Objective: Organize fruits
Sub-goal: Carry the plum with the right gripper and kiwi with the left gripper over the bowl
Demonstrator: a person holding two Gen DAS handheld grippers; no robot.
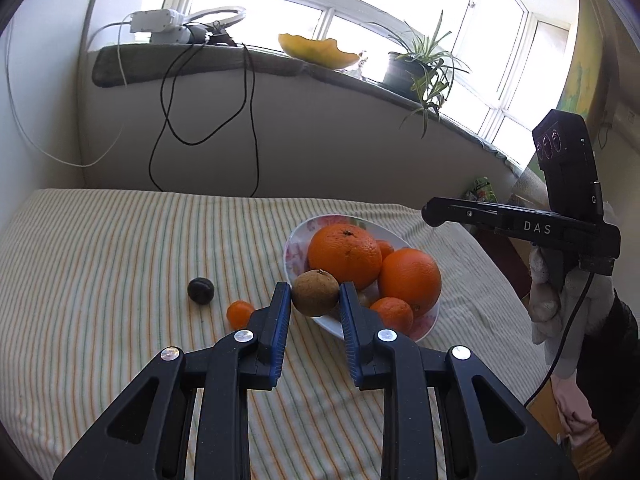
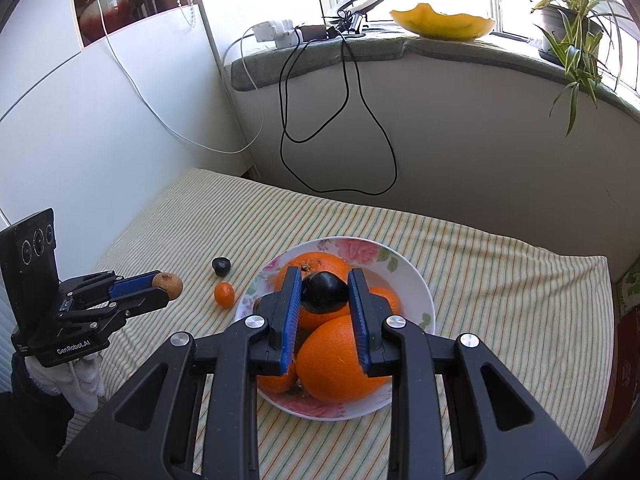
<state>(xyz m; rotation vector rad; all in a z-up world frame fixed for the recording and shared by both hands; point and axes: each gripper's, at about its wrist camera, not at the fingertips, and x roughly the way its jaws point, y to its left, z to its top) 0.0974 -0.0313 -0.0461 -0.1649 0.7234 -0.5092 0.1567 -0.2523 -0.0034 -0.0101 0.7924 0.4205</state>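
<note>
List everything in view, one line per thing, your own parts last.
Big oranges: two, orange, in the plate.
Small tangerines: at least two, orange, in the plate.
Loose tangerine: one, orange, on the cloth left of the plate.
Dark fruit: one, near black, on the cloth beside the loose tangerine.
Plate: one, white with pink flowers, on the striped cloth.
Potted plant: one, green, on the windowsill.
Yellow bowl: one, on the windowsill.
Cables: black and white, hanging from the sill.
Left gripper: jaws shut on a brown fruit.
Right gripper: jaws shut on a dark plum-like fruit, over the plate.
</note>
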